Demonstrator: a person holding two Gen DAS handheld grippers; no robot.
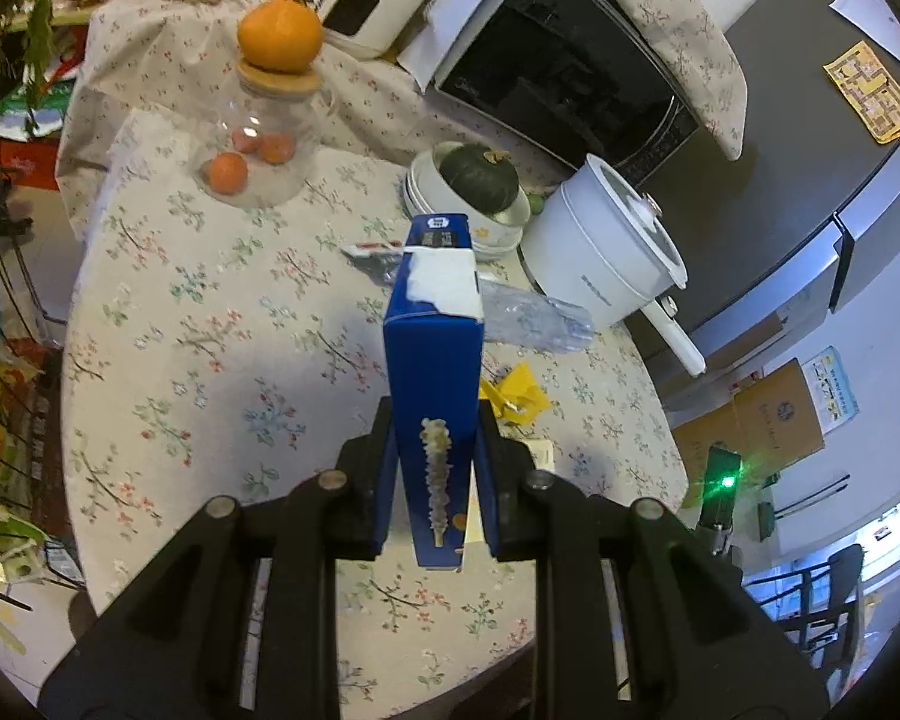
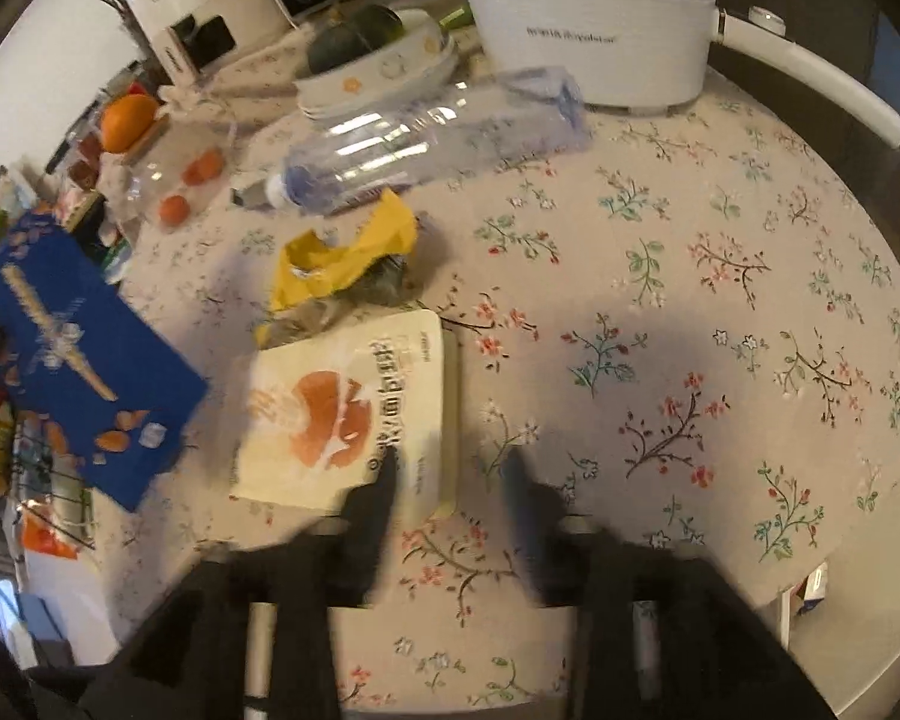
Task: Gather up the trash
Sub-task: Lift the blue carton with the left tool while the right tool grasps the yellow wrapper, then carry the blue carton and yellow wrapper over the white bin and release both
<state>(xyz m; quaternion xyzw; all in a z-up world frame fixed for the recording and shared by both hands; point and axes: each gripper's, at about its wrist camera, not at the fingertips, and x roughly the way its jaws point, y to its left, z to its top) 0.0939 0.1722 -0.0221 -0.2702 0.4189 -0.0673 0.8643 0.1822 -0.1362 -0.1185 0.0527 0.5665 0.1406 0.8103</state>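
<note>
Left gripper (image 1: 435, 450) clamped on the edges of one blue box (image 1: 435, 360), held clear of the table (image 2: 690, 240); could twist loose, given so narrow a bite near the end. Right gripper (image 2: 450, 468) open and empty, one finger over the cream box (image 2: 342, 408) at 9 o'clock; could nudge rather than straddle. Left on the cloth: one cream box, one yellow wrapper (image 2: 342, 252) at 11, one bottle (image 2: 426, 138) at 12.
</note>
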